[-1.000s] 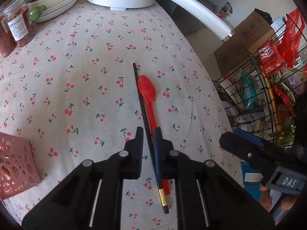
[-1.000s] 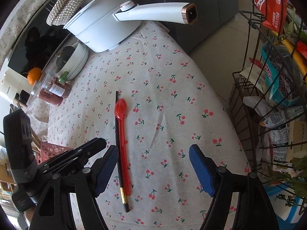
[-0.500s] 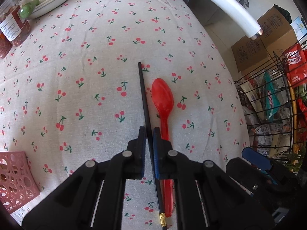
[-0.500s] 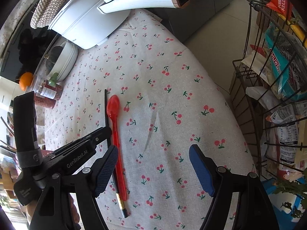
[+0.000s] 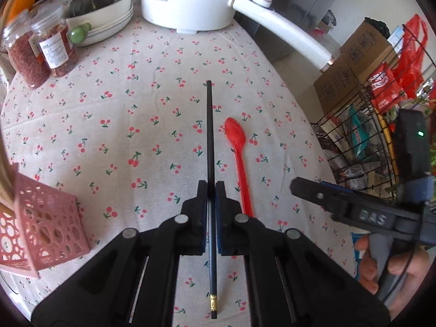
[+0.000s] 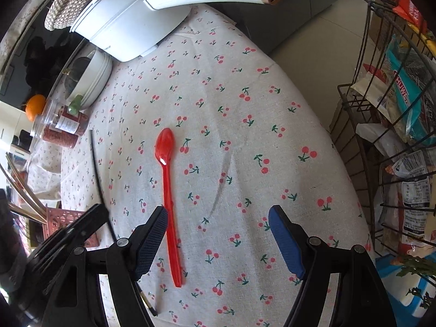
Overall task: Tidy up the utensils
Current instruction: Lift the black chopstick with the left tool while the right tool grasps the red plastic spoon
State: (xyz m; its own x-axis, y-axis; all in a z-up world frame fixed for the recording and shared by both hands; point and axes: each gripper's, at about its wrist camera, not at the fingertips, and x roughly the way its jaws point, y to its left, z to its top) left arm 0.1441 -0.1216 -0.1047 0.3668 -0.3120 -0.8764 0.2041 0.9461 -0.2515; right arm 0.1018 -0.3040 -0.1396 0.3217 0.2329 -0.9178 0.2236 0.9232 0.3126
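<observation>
Your left gripper is clamped on the thin black chopstick with a gold band near its end, pinching it partway along its length. The stick runs straight out ahead between the pads, its far tip over the cherry-print tablecloth and its gold-banded end reaching back toward you under the gripper body. In the right wrist view the same stick shows as a thin dark line at the left, clear of the cloth along most of its length.

The red plastic spoon lies flat on the cloth just right of the chopstick, bowl at the far end and handle pointing near.

Your right gripper stands wide open with nothing between its blue pads. Its left pad sits just beside the spoon's handle; I cannot tell whether it touches. Your right hand wraps the handle at the near right edge.

The pink perforated plastic basket stands at the near left, tilted in view. Far back sit a white electric pot with a long handle, stacked white bowls and two clear jars of red contents. A black wire rack of packets stands off the table to the right.
</observation>
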